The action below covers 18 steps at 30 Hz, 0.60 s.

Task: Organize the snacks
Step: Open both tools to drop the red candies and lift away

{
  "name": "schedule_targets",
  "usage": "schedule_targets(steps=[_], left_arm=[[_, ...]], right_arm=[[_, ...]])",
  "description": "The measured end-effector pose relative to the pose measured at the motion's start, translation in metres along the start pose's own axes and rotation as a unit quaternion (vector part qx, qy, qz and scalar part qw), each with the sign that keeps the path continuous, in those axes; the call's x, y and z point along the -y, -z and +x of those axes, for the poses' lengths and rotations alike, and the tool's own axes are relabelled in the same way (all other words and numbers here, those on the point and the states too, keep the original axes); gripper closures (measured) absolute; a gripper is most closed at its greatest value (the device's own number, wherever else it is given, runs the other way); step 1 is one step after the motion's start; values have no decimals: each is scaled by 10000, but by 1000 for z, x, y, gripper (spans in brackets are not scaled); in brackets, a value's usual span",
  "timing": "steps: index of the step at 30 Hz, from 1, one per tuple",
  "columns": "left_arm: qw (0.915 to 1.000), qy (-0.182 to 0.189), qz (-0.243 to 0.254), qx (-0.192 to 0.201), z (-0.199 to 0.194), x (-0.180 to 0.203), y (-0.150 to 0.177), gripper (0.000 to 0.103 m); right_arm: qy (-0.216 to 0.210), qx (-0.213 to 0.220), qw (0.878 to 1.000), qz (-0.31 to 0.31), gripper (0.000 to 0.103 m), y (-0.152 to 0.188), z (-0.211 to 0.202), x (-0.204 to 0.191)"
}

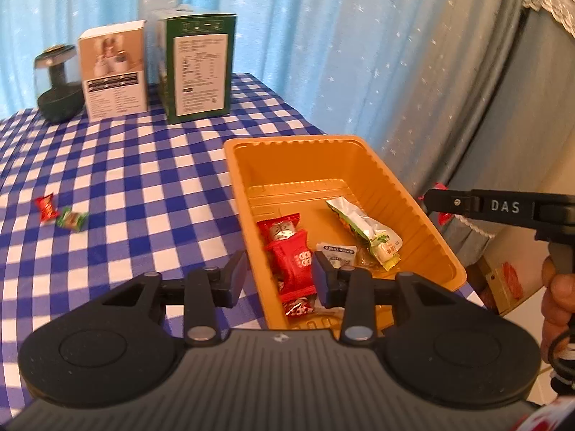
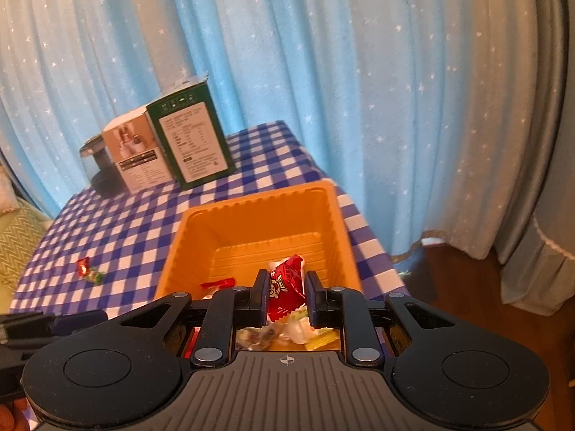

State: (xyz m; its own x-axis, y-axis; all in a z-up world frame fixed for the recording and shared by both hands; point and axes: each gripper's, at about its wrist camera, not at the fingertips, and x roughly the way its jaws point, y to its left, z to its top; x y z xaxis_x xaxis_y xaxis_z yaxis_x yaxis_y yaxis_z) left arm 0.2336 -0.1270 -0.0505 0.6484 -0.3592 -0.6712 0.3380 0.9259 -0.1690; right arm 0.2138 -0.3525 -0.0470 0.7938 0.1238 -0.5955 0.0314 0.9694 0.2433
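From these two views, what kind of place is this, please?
Probably a room in a home, not a lab or shop: a table under a blue checked tablecloth, star-patterned blue curtains behind it, and an orange snack tray with loose wrapped candies nearby.

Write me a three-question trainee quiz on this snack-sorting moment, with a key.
1. True or false: the right gripper holds a red packet over the tray.
2. How many candies lie loose on the cloth, outside the tray?
3. What stands right beside the green box? A. a white box B. a bottle C. a bowl

Key: 1 true; 2 two; 3 A.
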Motion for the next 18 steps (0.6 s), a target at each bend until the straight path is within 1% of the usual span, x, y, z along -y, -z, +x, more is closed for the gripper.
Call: schedule_targets(steps=[4, 5, 6, 7, 8, 10, 18], left_arm=[[10000, -23, -76, 51, -9, -5, 3, 68], [9999, -30, -90, 59, -11, -6, 3, 67], [9999, -34, -102, 66, -13, -7, 4, 67], [9999, -44, -118, 71, -14, -8, 4, 67], [9999, -50, -140, 82, -16, -9, 5, 64], [9997, -51, -186, 121, -21, -11, 7, 59], [9993, -125, -305, 165, -45, -17, 18, 57]], right_arm=[[-297, -180, 9994, 87, 81, -3, 8, -1], [-300, -206, 9993, 120, 79, -3, 8, -2], [-284, -214, 9992, 159, 65, -3, 8, -1], [-263, -180, 9992, 223, 48, -2, 6, 0], [-247, -130, 9992, 291, 45, -1, 3, 1], [-229, -113, 9989, 392, 45, 0, -1, 3], [-159, -120, 9984, 522, 45, 9, -29, -2]])
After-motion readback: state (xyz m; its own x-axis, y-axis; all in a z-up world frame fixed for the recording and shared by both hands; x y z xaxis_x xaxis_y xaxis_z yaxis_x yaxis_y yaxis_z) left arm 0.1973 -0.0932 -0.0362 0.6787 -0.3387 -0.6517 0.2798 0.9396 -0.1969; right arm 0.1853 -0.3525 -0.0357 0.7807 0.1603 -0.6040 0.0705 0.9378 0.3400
